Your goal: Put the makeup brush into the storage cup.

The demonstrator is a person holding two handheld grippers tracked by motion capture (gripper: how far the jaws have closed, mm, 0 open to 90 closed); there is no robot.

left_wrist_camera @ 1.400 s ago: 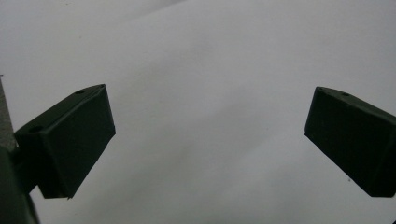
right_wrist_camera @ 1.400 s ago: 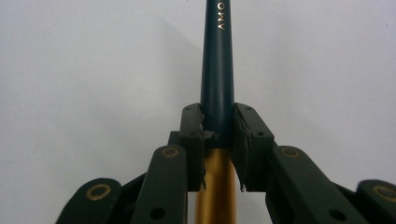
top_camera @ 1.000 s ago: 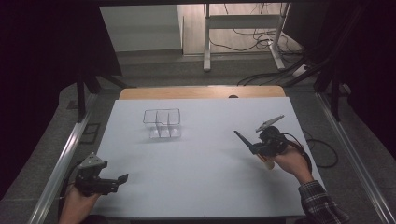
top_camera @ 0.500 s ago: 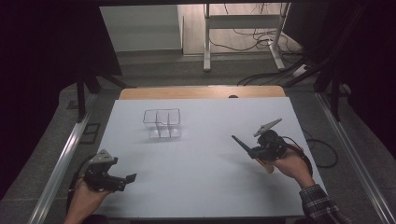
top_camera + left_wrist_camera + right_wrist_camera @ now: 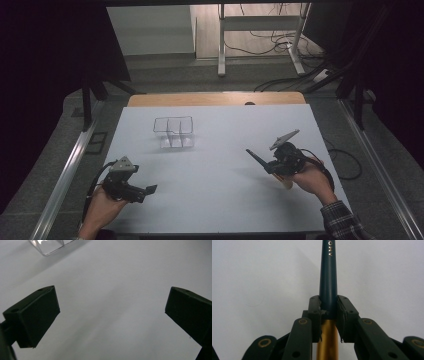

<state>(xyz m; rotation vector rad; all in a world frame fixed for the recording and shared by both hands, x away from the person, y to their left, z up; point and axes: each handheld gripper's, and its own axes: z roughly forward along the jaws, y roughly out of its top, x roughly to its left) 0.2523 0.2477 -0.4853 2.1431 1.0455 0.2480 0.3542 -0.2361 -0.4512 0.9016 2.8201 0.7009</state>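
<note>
Held thing: one brush (image 5: 328, 277), a slim dark handle with a gold band, clamped in the right gripper (image 5: 274, 162) at about 4 o'clock on the white table (image 5: 220, 150), its dark tip pointing toward 10 o'clock.
Handling: judged light and stiff; the smooth tapered handle could slip or swivel between the jaws, so a hold near the gold band, where it is thicker, looks safest.
Right fingers: closed tight on the brush, just above the gold band.
Left fingers: the left gripper (image 5: 131, 189), at 7 o'clock, stands wide apart with nothing between the jaws.
Target nearby: one clear divided box (image 5: 173, 132) at 11 o'clock, well apart from both grippers.
Count: one brush, one box, two grippers.
</note>
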